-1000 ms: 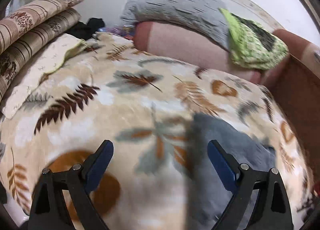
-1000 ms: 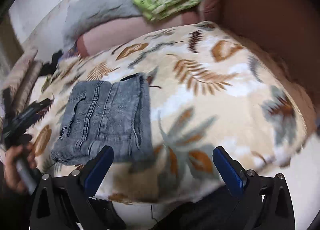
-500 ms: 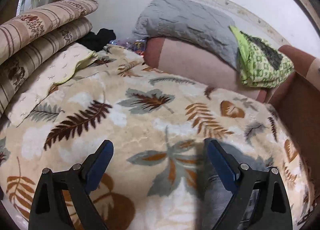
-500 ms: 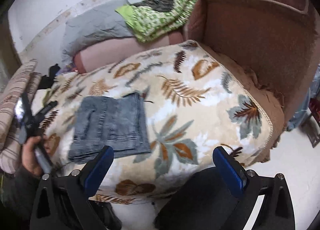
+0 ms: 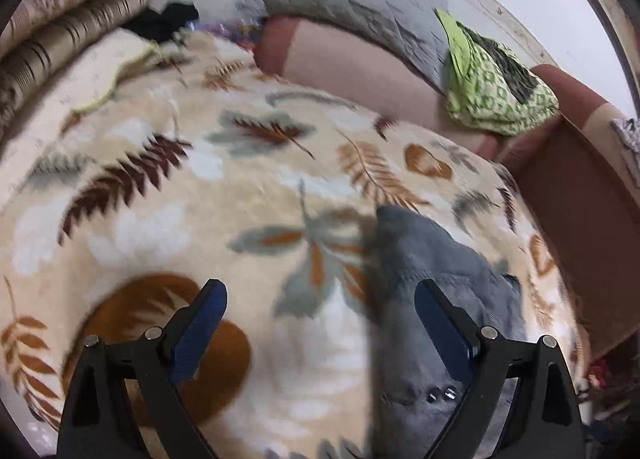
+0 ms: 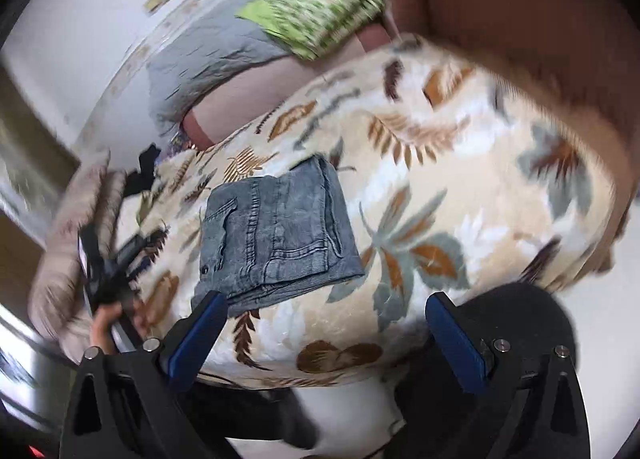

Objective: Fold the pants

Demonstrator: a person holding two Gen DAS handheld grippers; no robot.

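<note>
We've got the pants lying folded in a neat stack on the leaf-print blanket — both our left gripper and right gripper hang clear, fingers spread and empty, because the folding looks done

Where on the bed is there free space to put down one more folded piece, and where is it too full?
Free: the wide stretch of leaf-print blanket between the folded jeans and the brown headboard, and the patch left of the jeans toward the striped cushions. Crowded: the far edge, with the grey quilt and green cloth.
</note>
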